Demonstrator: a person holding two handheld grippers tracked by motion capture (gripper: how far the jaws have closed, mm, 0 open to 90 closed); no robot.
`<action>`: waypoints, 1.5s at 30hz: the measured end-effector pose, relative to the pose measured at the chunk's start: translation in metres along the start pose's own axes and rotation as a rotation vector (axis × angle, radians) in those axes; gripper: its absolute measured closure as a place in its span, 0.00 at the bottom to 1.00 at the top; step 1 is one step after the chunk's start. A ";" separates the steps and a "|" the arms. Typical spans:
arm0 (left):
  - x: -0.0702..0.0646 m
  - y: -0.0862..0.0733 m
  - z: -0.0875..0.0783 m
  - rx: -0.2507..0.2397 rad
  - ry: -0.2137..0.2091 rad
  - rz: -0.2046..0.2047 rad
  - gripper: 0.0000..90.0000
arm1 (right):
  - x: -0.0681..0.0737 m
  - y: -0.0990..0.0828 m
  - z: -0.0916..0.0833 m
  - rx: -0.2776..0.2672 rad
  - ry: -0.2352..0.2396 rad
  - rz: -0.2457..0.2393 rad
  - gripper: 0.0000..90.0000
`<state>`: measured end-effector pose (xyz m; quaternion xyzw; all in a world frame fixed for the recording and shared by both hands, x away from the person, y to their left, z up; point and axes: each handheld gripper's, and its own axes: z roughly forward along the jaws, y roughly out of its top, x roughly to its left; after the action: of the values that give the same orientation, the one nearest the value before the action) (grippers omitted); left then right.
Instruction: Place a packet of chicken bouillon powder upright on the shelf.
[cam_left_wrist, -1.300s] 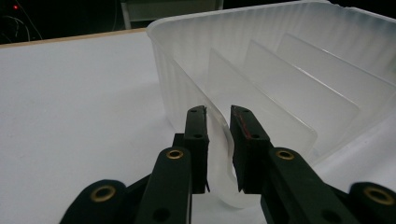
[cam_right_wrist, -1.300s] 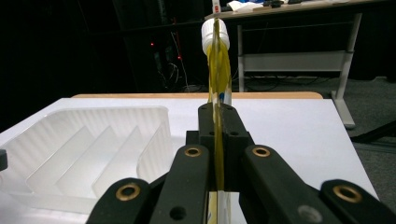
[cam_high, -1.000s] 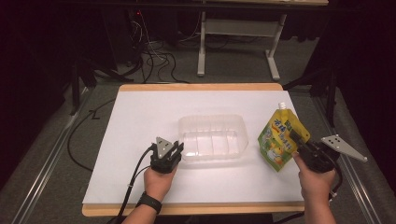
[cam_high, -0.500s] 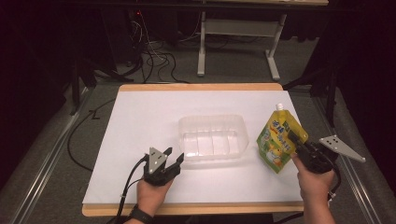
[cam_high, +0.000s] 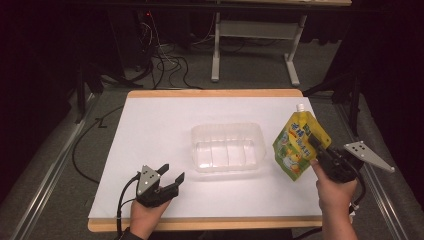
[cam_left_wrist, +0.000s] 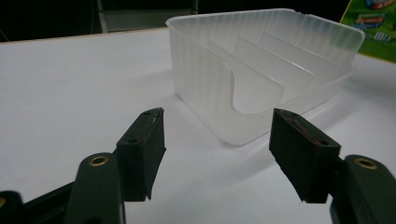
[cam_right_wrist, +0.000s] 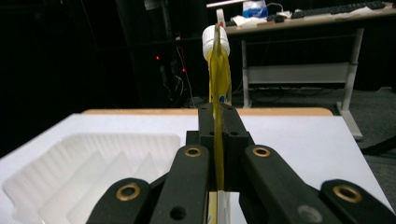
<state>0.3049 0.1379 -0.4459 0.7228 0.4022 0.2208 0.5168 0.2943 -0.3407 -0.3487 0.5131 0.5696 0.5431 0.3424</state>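
Beside tray (cam_high: 227, 148): gripper-held pouch (cam_high: 297, 146)

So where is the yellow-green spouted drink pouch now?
In the high view, the pouch is held upright in the right gripper, just right of the clear plastic tray.

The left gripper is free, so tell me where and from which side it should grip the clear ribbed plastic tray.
Grip the clear ribbed plastic tray by its thin upright near wall, coming from the person's side with the left gripper, one jaw inside and one outside. Its jaws are already open and facing that wall.
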 end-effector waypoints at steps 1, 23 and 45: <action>-0.001 0.000 0.000 -0.001 -0.002 0.009 0.39 | 0.000 0.000 0.000 0.000 0.000 0.000 1.00; -0.001 0.000 0.000 -0.018 -0.075 -0.020 0.38 | 0.023 0.048 0.008 -0.066 0.026 -0.017 1.00; 0.002 0.002 -0.003 -0.016 -0.066 0.002 0.38 | 0.083 0.046 0.048 -0.049 0.124 -0.031 1.00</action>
<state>0.3044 0.1407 -0.4428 0.7261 0.3823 0.2005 0.5351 0.3293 -0.2536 -0.2989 0.4611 0.5840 0.5824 0.3273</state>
